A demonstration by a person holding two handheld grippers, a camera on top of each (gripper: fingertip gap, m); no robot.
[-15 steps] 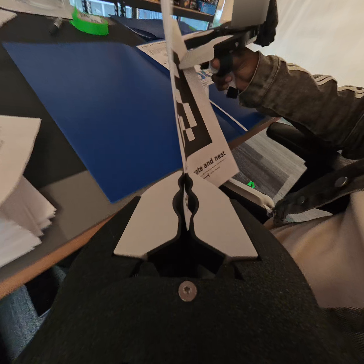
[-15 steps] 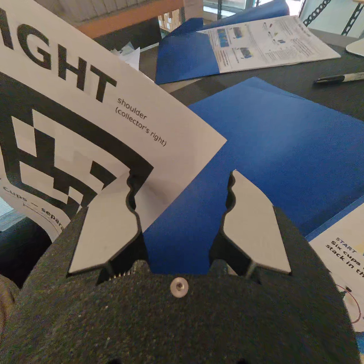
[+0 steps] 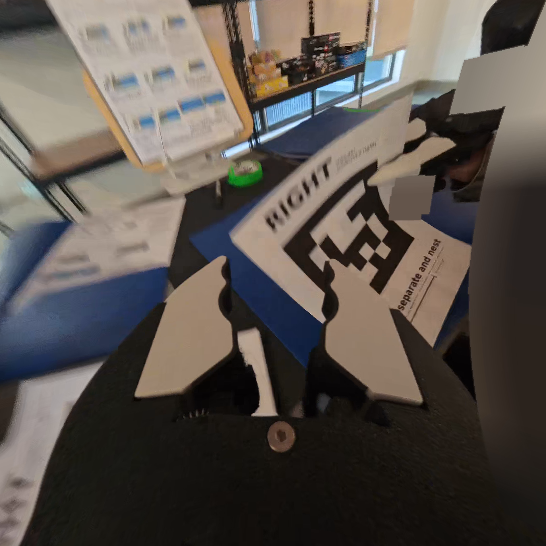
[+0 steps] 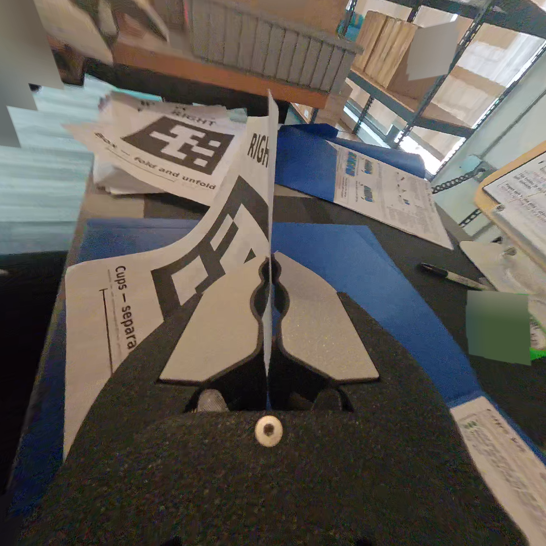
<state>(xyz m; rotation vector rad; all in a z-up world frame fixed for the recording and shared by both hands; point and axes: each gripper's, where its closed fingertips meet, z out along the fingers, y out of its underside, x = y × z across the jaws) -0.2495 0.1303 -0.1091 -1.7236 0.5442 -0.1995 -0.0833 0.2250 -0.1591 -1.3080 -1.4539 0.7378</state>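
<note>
The right gripper (image 4: 270, 267) has its jaws closed on the printed sheet (image 4: 224, 236), while the left gripper (image 3: 276, 266) stands open beside it, above the blue folder (image 3: 251, 283)

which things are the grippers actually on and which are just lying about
In the grippers:
- sheet with the black-and-white square marker, pinched on edge by the shut right gripper
- left gripper is open and empty, close to that sheet

Lying about:
- blue folder under the sheet
- paper pile
- pen
- green tape
- clipboard
</note>
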